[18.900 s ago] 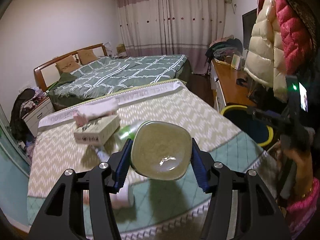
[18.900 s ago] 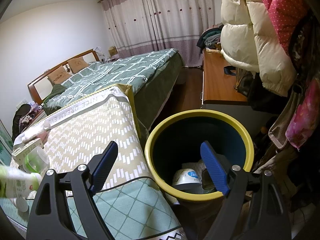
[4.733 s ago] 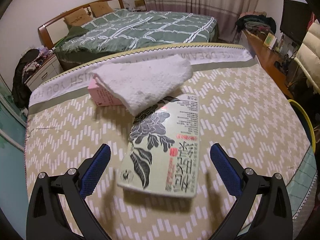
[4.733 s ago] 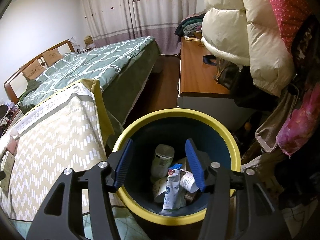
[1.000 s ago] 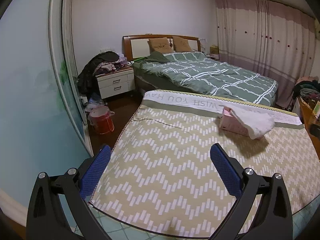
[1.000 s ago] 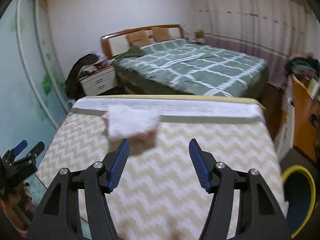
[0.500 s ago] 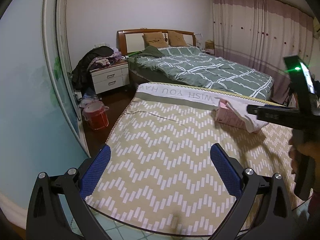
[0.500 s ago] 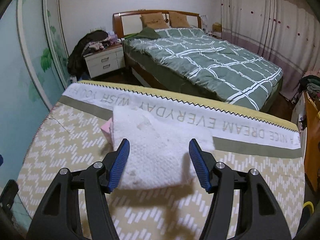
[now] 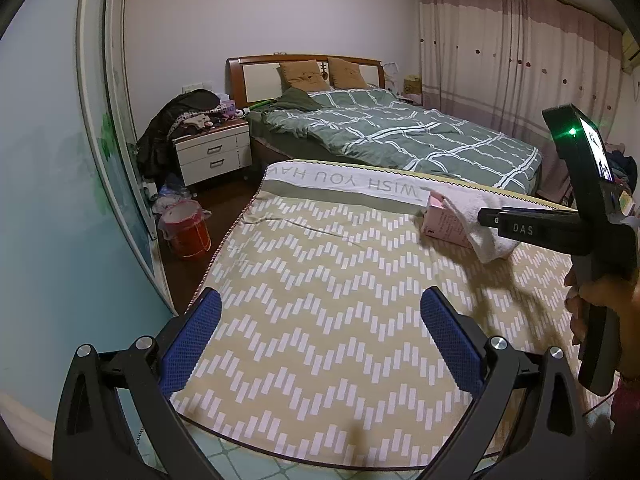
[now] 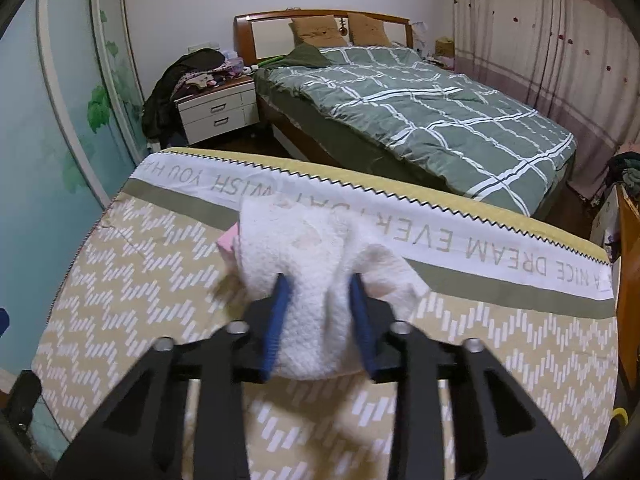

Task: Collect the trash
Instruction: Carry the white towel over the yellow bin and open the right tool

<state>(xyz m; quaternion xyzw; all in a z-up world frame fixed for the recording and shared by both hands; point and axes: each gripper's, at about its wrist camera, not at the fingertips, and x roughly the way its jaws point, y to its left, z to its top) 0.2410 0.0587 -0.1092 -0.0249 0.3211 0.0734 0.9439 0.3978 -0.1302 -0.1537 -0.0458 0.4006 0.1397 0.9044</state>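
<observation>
A white fluffy cloth [image 10: 308, 256] lies draped over a pink box [image 10: 227, 242] on the chevron-patterned mattress [image 10: 160, 280]. My right gripper [image 10: 320, 304] is shut on the near end of the cloth. In the left wrist view the cloth [image 9: 484, 220] covers the pink box [image 9: 444, 220] at the right, and the right gripper's black body [image 9: 560, 230] reaches onto it. My left gripper [image 9: 320, 334] is open and empty, hovering above the mattress's near left part [image 9: 320, 280].
A green-quilted bed [image 9: 400, 136] stands beyond the mattress. A white nightstand [image 9: 212, 156] piled with clothes and a red bucket [image 9: 188, 232] are on the floor at the left. A yellow bin rim [image 10: 618, 414] shows at the far right.
My right gripper moved forward onto the white cloth and closed on it. My left gripper stayed open and shifted slightly.
</observation>
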